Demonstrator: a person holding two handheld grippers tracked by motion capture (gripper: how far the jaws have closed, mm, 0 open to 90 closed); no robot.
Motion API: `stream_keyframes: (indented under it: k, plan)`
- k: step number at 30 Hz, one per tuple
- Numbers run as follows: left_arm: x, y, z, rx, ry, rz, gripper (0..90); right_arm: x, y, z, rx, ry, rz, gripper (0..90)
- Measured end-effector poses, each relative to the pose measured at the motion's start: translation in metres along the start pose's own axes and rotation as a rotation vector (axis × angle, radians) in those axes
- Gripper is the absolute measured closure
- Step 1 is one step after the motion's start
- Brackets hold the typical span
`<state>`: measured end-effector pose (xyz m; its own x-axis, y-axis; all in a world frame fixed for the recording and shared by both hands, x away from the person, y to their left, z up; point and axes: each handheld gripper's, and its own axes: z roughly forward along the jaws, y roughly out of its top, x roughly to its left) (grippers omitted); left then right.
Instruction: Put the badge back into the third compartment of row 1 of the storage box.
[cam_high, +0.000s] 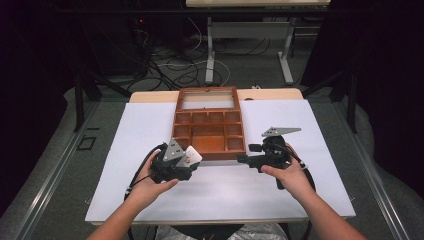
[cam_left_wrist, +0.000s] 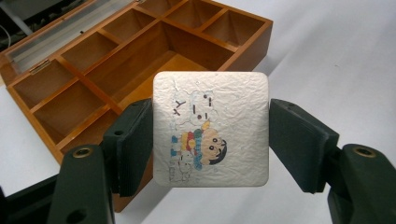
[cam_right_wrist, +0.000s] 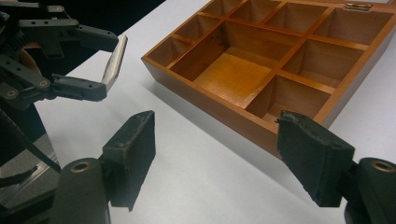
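A square white card (cam_left_wrist: 211, 128) with a cartoon child drawn on it is clamped by its two side edges in my left gripper (cam_left_wrist: 211, 144); from above the card (cam_high: 192, 156) hangs just off the near left corner of the wooden box (cam_high: 183, 146). The box (cam_left_wrist: 243, 49) has a large middle compartment ringed by several small ones, and its glass lid (cam_high: 208, 101) lies flat behind it. My right gripper (cam_right_wrist: 217, 154) is open with nothing between its pads, near the box's front wall (cam_right_wrist: 219, 108). It also sees the left gripper (cam_right_wrist: 100, 65) holding the card (cam_right_wrist: 114, 58) edge-on.
A white sheet (cam_high: 135, 135) covers the table under the box. Beyond the far edge are another table's legs (cam_high: 211, 55) and tangled cables (cam_high: 175, 65) on the floor.
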<state>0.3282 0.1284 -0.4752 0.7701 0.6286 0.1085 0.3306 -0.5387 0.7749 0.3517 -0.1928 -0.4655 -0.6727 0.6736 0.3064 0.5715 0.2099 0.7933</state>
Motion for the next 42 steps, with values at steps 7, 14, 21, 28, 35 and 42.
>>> stream_keyframes:
  k: [7, 14, 21, 28, 35, 42]
  plan:
    - [-0.007, 0.002, 0.004, -0.008, -0.011, 0.017, 33.3, 0.006, 0.004, 0.003, 0.03, 0.028, -0.017, 28.8]
    - [-0.016, 0.005, 0.009, -0.024, -0.027, 0.03, 33.3, 0.009, 0.005, 0.011, 0.053, 0.057, 0.026, 29.6]
    - [-0.023, 0.008, 0.014, -0.016, -0.041, 0.054, 33.3, 0.008, 0.008, 0.016, 0.077, 0.108, 0.066, 32.7]
    - [-0.033, 0.01, 0.021, -0.016, -0.057, 0.073, 33.3, 0.011, 0.012, 0.021, 0.098, 0.153, 0.091, 36.3]
    - [-0.041, 0.013, 0.026, -0.028, -0.074, 0.093, 33.3, 0.009, 0.013, 0.026, 0.136, 0.18, 0.125, 41.7]
    - [-0.05, 0.016, 0.032, -0.018, -0.091, 0.117, 33.3, 0.008, 0.014, 0.032, 0.198, 0.216, 0.164, 45.3]
